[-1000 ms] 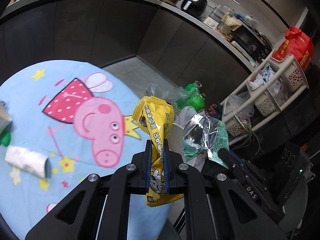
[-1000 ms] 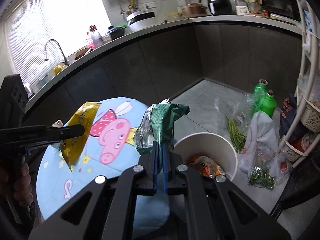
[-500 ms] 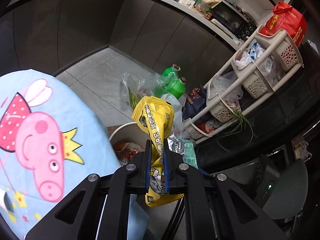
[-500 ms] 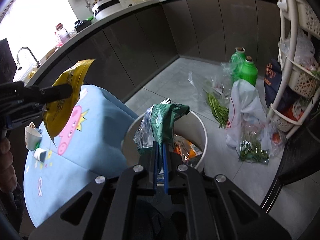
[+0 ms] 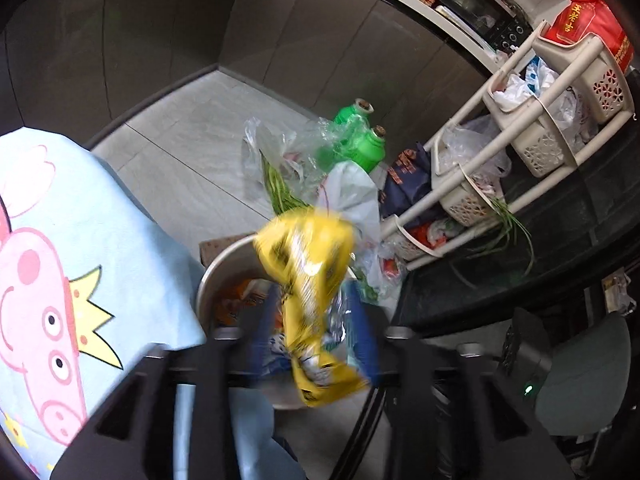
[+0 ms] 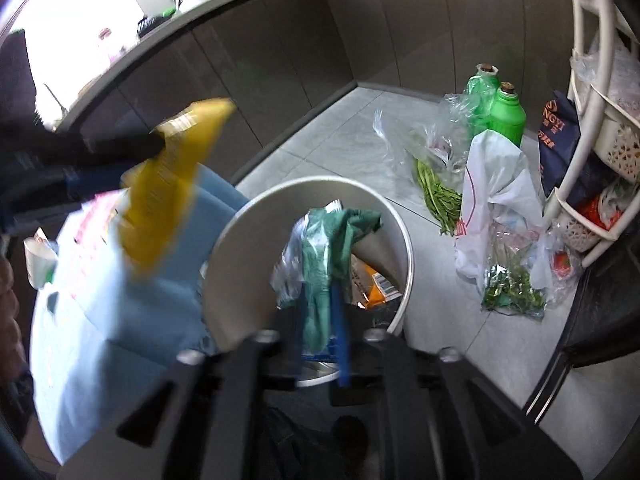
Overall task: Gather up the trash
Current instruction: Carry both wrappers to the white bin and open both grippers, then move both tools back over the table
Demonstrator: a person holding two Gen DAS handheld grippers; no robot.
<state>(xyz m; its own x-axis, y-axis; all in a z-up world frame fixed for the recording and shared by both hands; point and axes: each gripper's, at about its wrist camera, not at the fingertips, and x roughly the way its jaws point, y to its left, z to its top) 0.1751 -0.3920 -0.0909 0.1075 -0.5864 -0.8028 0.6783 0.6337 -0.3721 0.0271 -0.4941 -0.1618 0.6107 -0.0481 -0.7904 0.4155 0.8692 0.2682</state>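
Wrappers, light crinkly foil best pinched mid-body, hang over the white bin point(image 6: 400, 236) as I operate: left gripper point(image 5: 316, 320) opening around yellow wrapper point(image 5: 308, 276), right gripper point(image 6: 320, 316) opening around green wrapper point(image 6: 324, 248).

Gold Chinese characters on red bag point(image 5: 588, 20) — otherwise illegible

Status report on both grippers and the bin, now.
Left gripper opening, yellow wrapper slipping loose. Right gripper opening, green wrapper between its jaws. Both over the white bin. Nothing in the way.
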